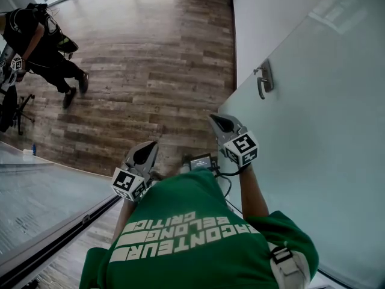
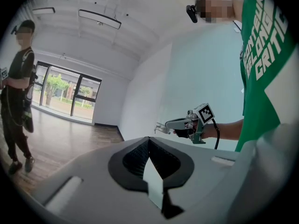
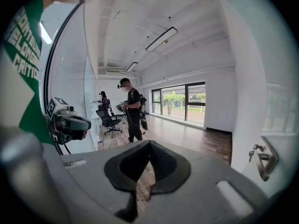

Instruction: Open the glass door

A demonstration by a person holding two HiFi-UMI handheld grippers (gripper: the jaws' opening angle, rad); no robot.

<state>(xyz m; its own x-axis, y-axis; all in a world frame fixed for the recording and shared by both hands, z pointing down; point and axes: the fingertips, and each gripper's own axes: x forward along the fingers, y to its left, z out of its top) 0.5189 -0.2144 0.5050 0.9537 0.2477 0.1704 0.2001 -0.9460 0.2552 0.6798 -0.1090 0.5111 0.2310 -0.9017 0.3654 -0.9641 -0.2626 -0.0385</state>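
Note:
The frosted glass door [image 1: 325, 131] fills the right of the head view, and its metal lever handle [image 1: 263, 78] sits on the near edge. Keys hang beside the handle [image 3: 264, 160] in the right gripper view. My right gripper [image 1: 215, 119] is shut and empty, held level a short way left of and below the handle, apart from it. In the left gripper view, the right gripper [image 2: 168, 124] points at the handle [image 2: 159, 127]. My left gripper [image 1: 150, 144] hangs lower and to the left, jaws together with nothing between them.
A person in black [image 1: 45, 44] stands on the wood floor [image 1: 156, 59] at the far left. An office chair [image 3: 107, 119] and a second person are behind them. A glass panel with a dark floor track [image 1: 54, 233] runs along my left. A white wall [image 1: 264, 11] adjoins the door.

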